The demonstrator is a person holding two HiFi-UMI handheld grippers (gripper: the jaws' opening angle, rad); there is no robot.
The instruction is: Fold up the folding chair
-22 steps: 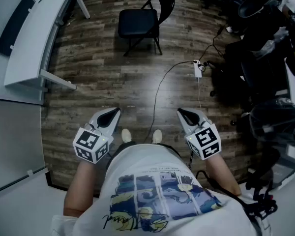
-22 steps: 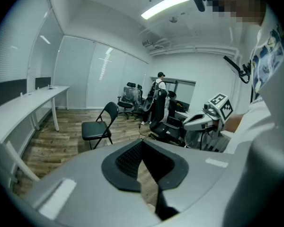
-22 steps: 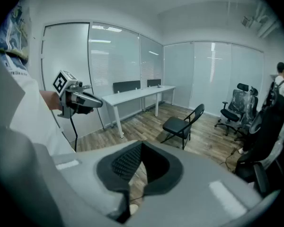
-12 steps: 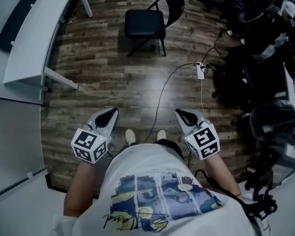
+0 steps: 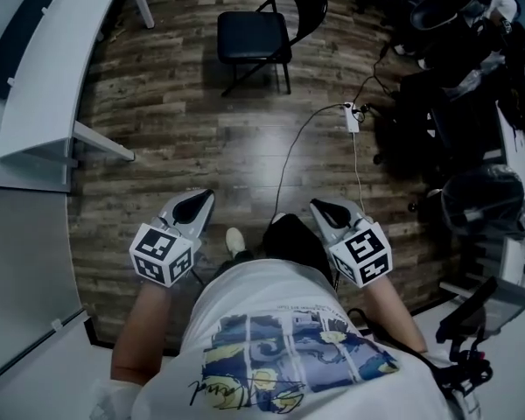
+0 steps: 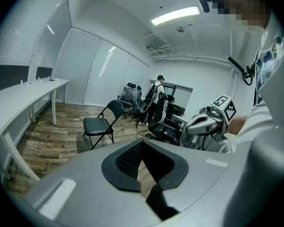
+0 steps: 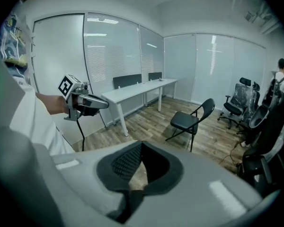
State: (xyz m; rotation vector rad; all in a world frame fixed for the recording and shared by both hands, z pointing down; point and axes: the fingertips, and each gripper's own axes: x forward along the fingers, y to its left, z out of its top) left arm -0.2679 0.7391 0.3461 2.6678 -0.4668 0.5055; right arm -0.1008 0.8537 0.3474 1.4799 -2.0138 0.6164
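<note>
The folding chair is black, with a padded square seat, a curved backrest and thin crossed metal legs; it stands unfolded and upright on the wood-plank floor, seat level, feet down; in the head view it sits near the top edge, backrest toward the right.

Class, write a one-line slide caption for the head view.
Person standing with left tongs and right tongs shut and empty, facing an unfolded black folding chair across the wood floor.
</note>
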